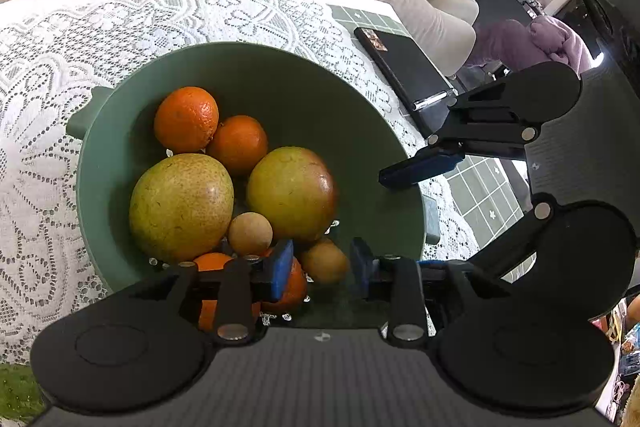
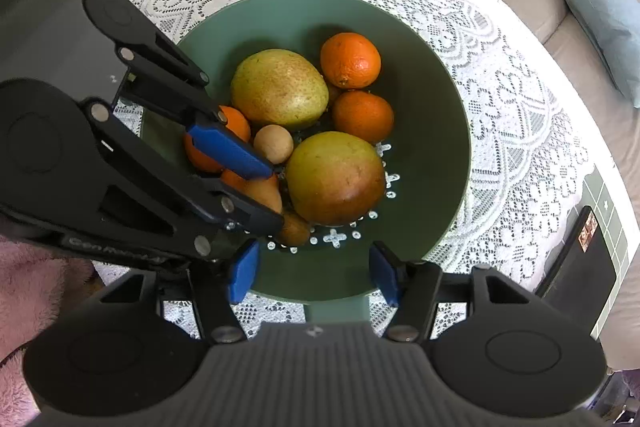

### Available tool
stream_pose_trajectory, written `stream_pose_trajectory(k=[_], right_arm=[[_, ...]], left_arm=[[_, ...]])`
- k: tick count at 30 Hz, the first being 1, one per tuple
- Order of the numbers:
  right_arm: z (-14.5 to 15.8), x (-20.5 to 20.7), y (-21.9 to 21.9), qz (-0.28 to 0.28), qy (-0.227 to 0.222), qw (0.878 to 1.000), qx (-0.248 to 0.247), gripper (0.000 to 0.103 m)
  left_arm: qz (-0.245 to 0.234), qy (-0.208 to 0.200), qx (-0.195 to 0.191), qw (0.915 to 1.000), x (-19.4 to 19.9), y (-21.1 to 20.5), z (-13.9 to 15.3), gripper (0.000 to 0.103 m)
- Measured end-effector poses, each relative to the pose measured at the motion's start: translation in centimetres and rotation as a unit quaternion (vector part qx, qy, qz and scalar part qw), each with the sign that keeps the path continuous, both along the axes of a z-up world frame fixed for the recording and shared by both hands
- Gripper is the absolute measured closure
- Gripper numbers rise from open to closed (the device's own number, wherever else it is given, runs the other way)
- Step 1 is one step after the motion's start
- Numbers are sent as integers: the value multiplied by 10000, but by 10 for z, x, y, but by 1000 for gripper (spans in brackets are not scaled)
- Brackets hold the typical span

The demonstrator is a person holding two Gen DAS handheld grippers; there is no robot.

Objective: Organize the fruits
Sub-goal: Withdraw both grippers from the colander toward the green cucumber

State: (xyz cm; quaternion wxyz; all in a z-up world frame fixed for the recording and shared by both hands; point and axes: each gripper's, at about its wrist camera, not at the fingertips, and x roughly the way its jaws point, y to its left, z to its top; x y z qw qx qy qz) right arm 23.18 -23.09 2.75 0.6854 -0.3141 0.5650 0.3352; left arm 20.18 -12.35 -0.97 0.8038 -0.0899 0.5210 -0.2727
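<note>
Fruit: round oranges (image 1: 186, 119), two large yellow-green pears (image 1: 182, 207) and small tan fruits (image 1: 250, 233) lay heaped at centre frame.
Container: green perforated plastic colander (image 1: 360, 115) on a white lace tablecloth (image 1: 60, 67).
Left gripper (image 1: 322, 267): jaws spread, empty, low over the small brown fruit (image 1: 325, 261) at the heap's near edge.
Right gripper (image 2: 312, 271): jaws spread, empty, above the colander's near rim.
Advice: descend straight, straddle one fruit, close gently to avoid rolling neighbours.
</note>
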Motion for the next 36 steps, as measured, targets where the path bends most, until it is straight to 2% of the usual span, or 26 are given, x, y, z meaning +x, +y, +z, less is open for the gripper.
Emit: stream_pose_trajectory(k=[1, 7, 11, 16, 20, 22, 25, 31, 36], right_arm=[[-1, 0, 0, -7, -5, 10000, 2, 44], [0, -3, 2, -33, -47, 10000, 18, 43], [9, -8, 5, -27, -187, 9998, 85, 37], [26, -21, 15, 84, -645, 9978, 162, 32], [43, -32, 22, -80, -1046, 9923, 658, 29], [49, -38, 25, -240, -1240, 9872, 977, 24], [55, -48, 31, -512, -1389, 9775, 1502, 22], [51, -81, 48, -783, -1837, 9525, 2301, 17], [37, -106, 64, -1101, -2009, 9288, 2914, 11]], left_arm=[[29, -16, 23, 10000, -1, 1, 1, 56], [68, -268, 131, 9995, -12, 5, 11, 56], [190, -622, 253, 9976, -25, 18, 27, 54], [513, -1247, 593, 9891, -47, 37, 47, 51], [855, -1568, 592, 9821, -64, 61, 61, 47], [1040, -1697, 578, 9783, -72, 73, 66, 46], [1310, -1899, 701, 9705, -87, 90, 71, 45], [1801, -2190, 915, 9546, -114, 123, 72, 36], [2152, -2547, 1056, 9368, -133, 143, 68, 20]])
